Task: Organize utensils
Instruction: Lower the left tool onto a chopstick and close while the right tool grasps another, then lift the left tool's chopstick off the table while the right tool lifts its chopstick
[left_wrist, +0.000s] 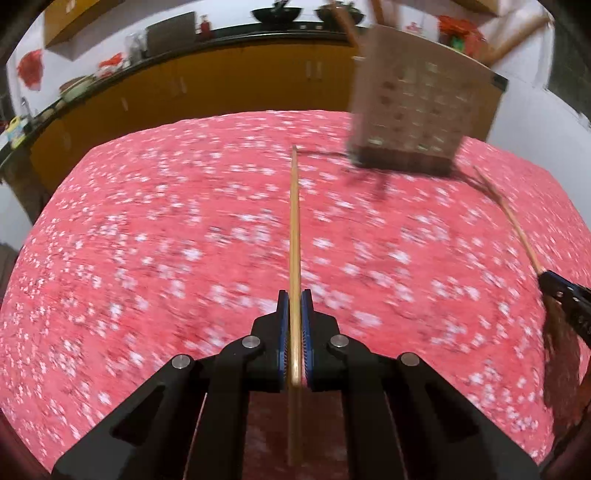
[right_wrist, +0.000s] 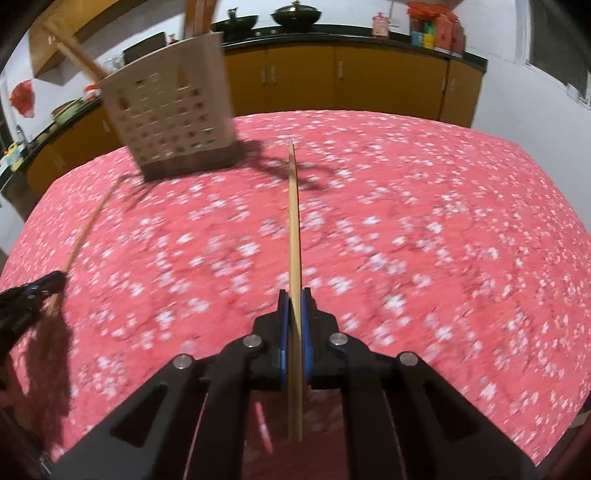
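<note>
My left gripper is shut on a wooden chopstick that points forward above the red flowered tablecloth. My right gripper is shut on a second wooden chopstick, also held above the cloth. A beige perforated utensil holder stands at the table's far side, right of the left chopstick's tip; it also shows in the right wrist view, left of the right chopstick's tip. Wooden utensils stick out of it. Each gripper appears at the edge of the other's view.
Yellow cabinets under a dark counter run behind the table, with woks and jars on it. A small red-and-white object lies on the cloth under the right gripper. Both views are motion-blurred.
</note>
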